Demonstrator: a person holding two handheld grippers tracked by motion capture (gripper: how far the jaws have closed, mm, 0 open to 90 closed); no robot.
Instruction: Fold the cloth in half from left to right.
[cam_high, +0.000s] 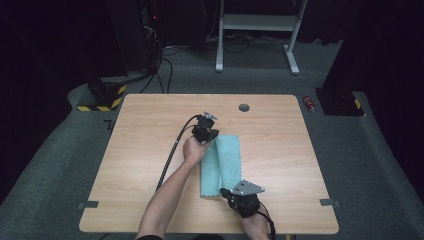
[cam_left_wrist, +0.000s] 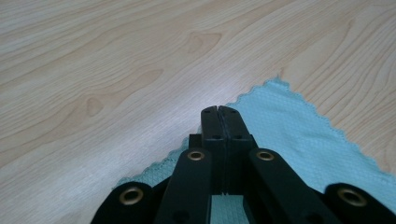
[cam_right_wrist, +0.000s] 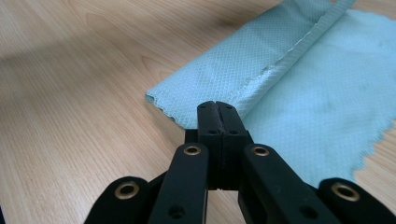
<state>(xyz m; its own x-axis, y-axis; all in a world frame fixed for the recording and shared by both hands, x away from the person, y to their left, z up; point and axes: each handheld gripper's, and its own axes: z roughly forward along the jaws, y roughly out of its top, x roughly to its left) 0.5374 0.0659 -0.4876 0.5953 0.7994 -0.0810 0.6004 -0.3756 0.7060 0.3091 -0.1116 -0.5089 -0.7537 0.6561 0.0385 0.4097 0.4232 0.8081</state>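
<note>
A pale turquoise, zigzag-edged woven cloth (cam_high: 222, 165), partly folded lengthwise, lay at the centre of the light wooden worktop (cam_high: 280, 150). The left gripper (cam_high: 207, 134) rested at the cloth's 12 o'clock end, the right gripper (cam_high: 227, 192) at its 6 o'clock end. Both pairs of jaws were pressed together, gripping nothing. No writing was legible.

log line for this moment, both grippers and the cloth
left gripper: shut, at cloth's far end | right gripper: shut, at near end | cloth: teal, partly folded lengthwise, on table
</note>
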